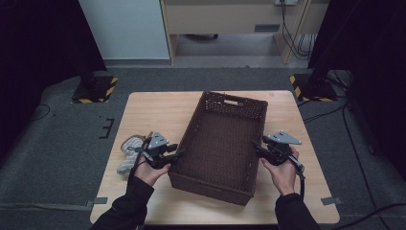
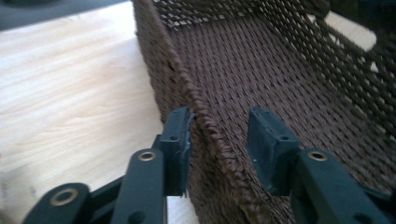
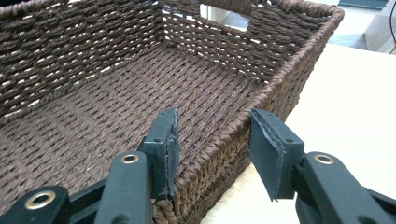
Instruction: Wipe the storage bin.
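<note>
1. Two hands of mine reach in low, one at each long side of the brown basket [image 1: 218, 143].
2. My left gripper [image 2: 219, 140] straddles the left rim, jaws apart, not squeezing.
3. My right gripper [image 3: 212, 149] straddles the right rim, jaws apart too.
4. The basket sits mid-table [image 1: 153, 112].
5. A pale cloth [image 1: 128, 153] is half hidden behind my left hand.

A light wooden counter [image 1: 158, 112] stood on grey carpet [image 1: 62, 143]. A pale bundle of cloth [image 1: 128, 152] lay near the counter's left edge. Beyond it, two black stands rested on feet with yellow and black stripes, one at the left [image 1: 95, 89] and one at the right [image 1: 311, 87]. Farther back were a white panel [image 1: 125, 28] and a wooden cabinet [image 1: 225, 19], with cables [image 1: 299, 40] hanging at its right.
</note>
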The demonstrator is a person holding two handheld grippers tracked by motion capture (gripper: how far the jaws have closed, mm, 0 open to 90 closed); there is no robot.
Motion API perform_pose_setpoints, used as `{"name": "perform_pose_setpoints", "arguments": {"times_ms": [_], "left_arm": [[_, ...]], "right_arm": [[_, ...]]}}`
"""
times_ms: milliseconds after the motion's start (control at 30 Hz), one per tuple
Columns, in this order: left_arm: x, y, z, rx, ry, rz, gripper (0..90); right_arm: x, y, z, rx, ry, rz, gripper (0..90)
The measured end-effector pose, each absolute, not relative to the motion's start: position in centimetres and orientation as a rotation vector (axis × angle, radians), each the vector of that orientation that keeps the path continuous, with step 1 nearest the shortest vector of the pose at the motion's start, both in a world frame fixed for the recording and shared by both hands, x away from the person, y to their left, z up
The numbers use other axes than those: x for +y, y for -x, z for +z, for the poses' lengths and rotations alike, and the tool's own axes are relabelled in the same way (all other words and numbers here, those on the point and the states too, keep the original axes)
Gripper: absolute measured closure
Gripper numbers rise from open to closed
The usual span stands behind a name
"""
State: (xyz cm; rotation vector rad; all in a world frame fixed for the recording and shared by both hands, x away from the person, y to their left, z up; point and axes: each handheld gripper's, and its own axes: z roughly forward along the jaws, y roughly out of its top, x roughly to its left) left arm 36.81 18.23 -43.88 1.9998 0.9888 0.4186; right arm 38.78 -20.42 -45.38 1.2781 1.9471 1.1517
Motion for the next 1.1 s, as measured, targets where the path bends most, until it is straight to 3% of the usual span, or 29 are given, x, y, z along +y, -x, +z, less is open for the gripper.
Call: {"name": "perform_pose_setpoints", "arguments": {"times_ms": [267,600,933,1100], "left_arm": [[17.8,-35.6,-44.3,0.979,-2.021,0.390,63.8],[18.5,-36.2,-42.9,0.971,-1.978,0.462,52.6],[17.6,-36.2,-44.0,0.985,-1.982,0.453,53.7],[17.1,-35.8,-44.0,0.983,-1.970,0.436,54.7]], "right_arm": [[-20.1,-37.6,-44.9,1.963,-1.280,1.155,47.5],[-20.0,-37.7,-45.4,2.003,-1.283,1.117,56.3],[-19.6,-38.4,-45.3,2.057,-1.243,1.152,57.7],[-19.8,-38.4,-45.0,2.024,-1.263,1.154,48.0]]}}
